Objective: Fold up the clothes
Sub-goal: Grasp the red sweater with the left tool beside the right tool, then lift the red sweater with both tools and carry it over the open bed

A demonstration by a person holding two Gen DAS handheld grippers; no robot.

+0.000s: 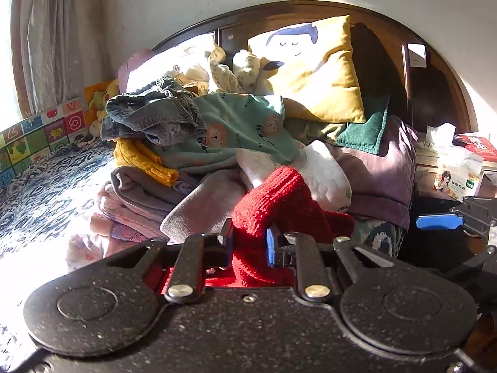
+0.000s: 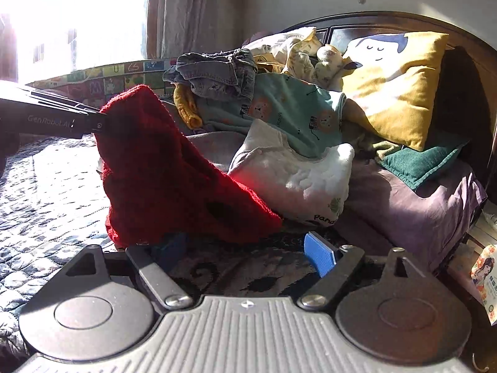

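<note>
While my left gripper (image 1: 248, 242) pinches the red knitted garment (image 1: 279, 205) between its two fingers, the heap of clothes (image 1: 198, 130) rises behind it on the bed, a yellow pillow (image 1: 323, 71) against the headboard. From my right wrist, my right gripper (image 2: 245, 255) stands with fingers spread wide and holds nothing; the red knit hangs just ahead, lifted at its upper left corner by the left gripper, over the patterned bedspread (image 2: 46, 192).
</note>
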